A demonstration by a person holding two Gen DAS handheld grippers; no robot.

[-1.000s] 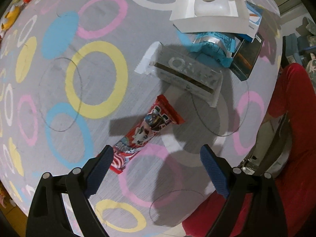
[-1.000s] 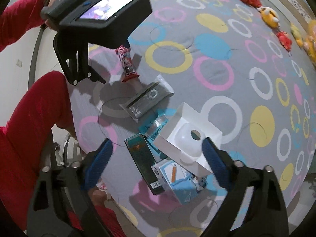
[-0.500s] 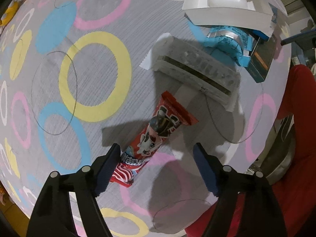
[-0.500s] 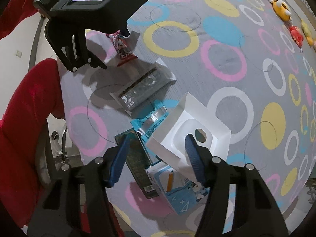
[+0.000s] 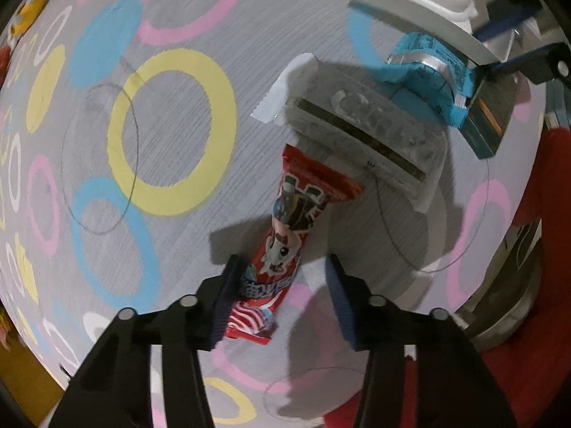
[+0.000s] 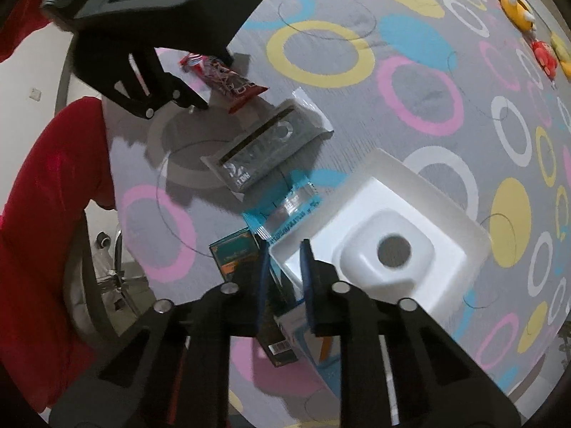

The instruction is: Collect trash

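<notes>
Grey woven counter (image 5: pixel 171 114), coloured rings. Left gripper (image 5: pixel 282 285) closing, fingers narrow astride glossy red wrapper (image 5: pixel 285 235); right gripper (image 6: pixel 283 271) closing, pinching moulded white tray (image 6: pixel 410 214) rim.

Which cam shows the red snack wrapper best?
Left wrist: the red snack wrapper lies close and nearly whole, print visible, its lower end between the left hand-held gripper jaws. Right wrist shows it small, far off, partly hidden behind that gripper.

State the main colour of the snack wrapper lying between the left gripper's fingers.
Red snack wrapper, with cartoon print; clearest in the left wrist view.
</notes>
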